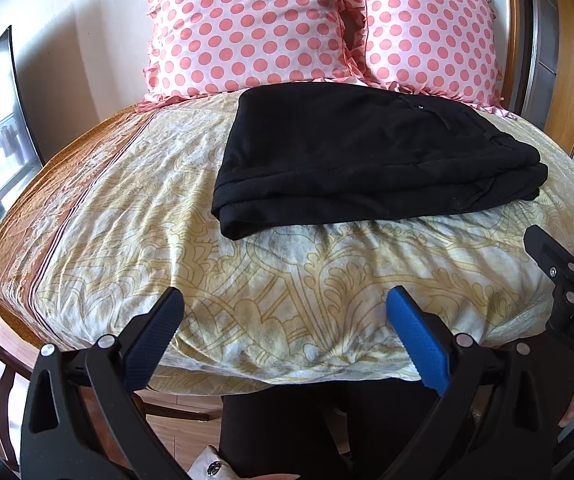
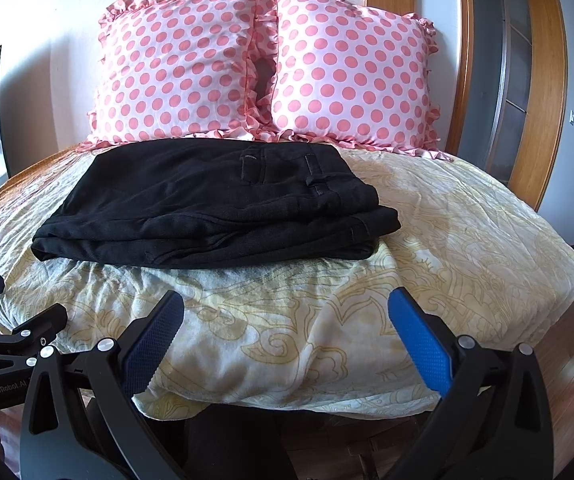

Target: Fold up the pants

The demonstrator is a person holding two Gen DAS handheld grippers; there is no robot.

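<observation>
On bed (image 2: 467,240): pants (image 2: 215,208) folded, stacked compact, task seemingly done; left gripper (image 1: 285,336), right gripper (image 2: 287,336) spread wide, empty, clear of cloth.

Left gripper (image 1: 285,306): black plastic frame w/ triangular cut-outs, silver pivot screws, blue ribbed pads (image 1: 417,338) w/ serrated lower edges. Right gripper (image 2: 287,312): same build; pads (image 2: 423,344) blue, fine dot texture. Markings: white "DAS" on right unit in left wrist view; "GenRobot.AI" on left unit in right wrist view. Person: black trousers (image 1: 287,432), white cuff w/ dark button (image 1: 211,466).
</observation>
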